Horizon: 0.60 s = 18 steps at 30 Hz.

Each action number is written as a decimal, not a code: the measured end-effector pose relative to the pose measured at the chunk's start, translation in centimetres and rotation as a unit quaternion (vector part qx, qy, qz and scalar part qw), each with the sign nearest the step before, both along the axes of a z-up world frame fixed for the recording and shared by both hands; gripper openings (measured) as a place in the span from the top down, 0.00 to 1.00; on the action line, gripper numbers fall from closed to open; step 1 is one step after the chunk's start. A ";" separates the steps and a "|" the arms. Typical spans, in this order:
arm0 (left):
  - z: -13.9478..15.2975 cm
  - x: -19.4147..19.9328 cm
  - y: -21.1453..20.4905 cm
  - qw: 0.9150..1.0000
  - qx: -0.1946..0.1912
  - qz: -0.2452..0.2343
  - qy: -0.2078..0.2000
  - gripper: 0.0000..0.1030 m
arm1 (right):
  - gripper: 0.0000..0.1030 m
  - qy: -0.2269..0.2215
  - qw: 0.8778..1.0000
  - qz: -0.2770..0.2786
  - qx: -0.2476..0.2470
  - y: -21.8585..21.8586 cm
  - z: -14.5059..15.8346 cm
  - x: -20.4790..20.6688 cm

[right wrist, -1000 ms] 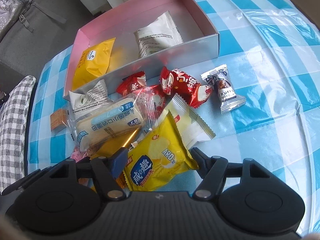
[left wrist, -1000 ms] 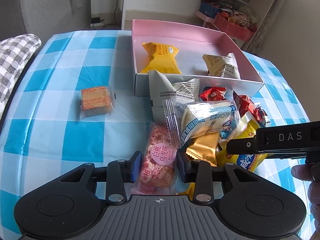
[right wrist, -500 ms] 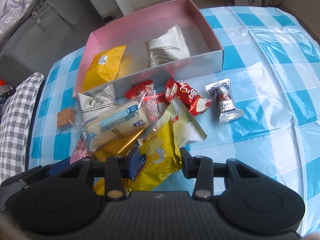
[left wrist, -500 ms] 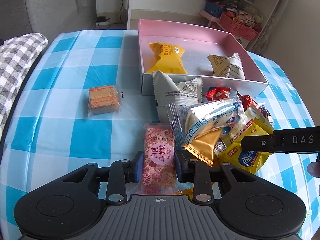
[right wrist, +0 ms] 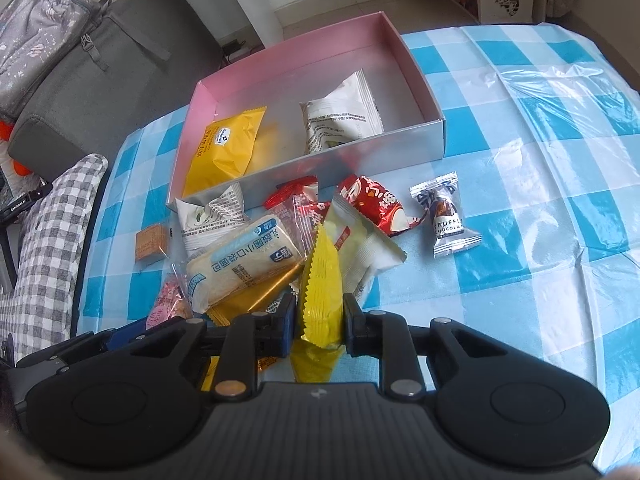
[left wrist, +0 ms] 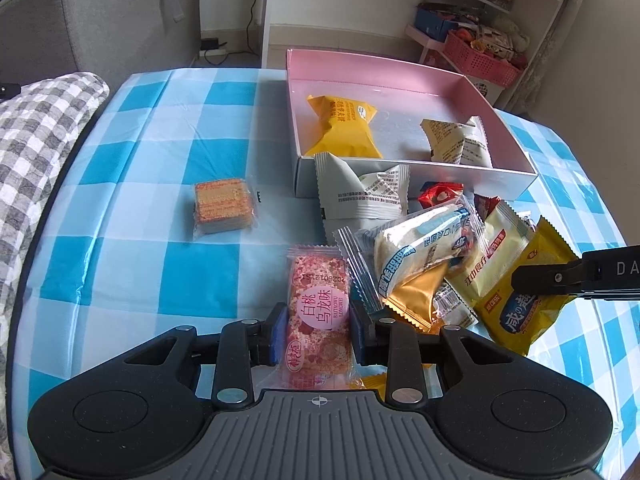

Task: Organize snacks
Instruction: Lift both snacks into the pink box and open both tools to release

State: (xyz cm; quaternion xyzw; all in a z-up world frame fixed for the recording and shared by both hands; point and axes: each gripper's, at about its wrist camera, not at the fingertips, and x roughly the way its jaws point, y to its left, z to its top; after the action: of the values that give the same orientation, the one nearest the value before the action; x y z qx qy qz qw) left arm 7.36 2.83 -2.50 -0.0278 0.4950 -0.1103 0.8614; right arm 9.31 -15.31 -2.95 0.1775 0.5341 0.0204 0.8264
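**Pink Bar and Yellow Bag Both Pinched at the Pile's Edge**

Pink, speckled wrapping fills the narrow gap of the left gripper (left wrist: pixel 318 334), whose pads squeeze the pink snack bar (left wrist: pixel 318 312) by its long sides, probably because that is its stiffest hold. The right gripper (right wrist: pixel 319 330) has just been closing and now pinches the yellow chip bag (right wrist: pixel 322 300), folding it upright so its crimped edge stands between the pads. Both snacks sit at the 6 o'clock edge of the snack pile (left wrist: pixel 432 248), where they were easiest to reach. The pink box (left wrist: pixel 400 76) lies toward 12 o'clock, already holding an orange packet (left wrist: pixel 340 126) and a white packet (left wrist: pixel 456 142); both held snacks likely go there.
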 end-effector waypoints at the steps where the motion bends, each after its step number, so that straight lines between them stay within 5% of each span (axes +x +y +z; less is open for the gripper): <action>1: 0.1 0.0 0.0 1.000 -0.001 0.000 0.000 0.71 | 0.79 0.000 1.000 -0.002 0.002 -0.2 0.0 0.0; 18: 3.1 0.1 1.9 0.998 -0.020 0.038 -0.040 0.72 | 0.79 -0.031 0.997 -0.054 0.034 -4.6 2.3 -0.6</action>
State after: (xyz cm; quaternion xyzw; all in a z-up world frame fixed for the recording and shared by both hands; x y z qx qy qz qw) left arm 7.44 4.71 0.61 -0.0595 0.4564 -0.0884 0.8834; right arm 8.72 -19.95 -0.61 0.2338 0.4972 -0.0005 0.8355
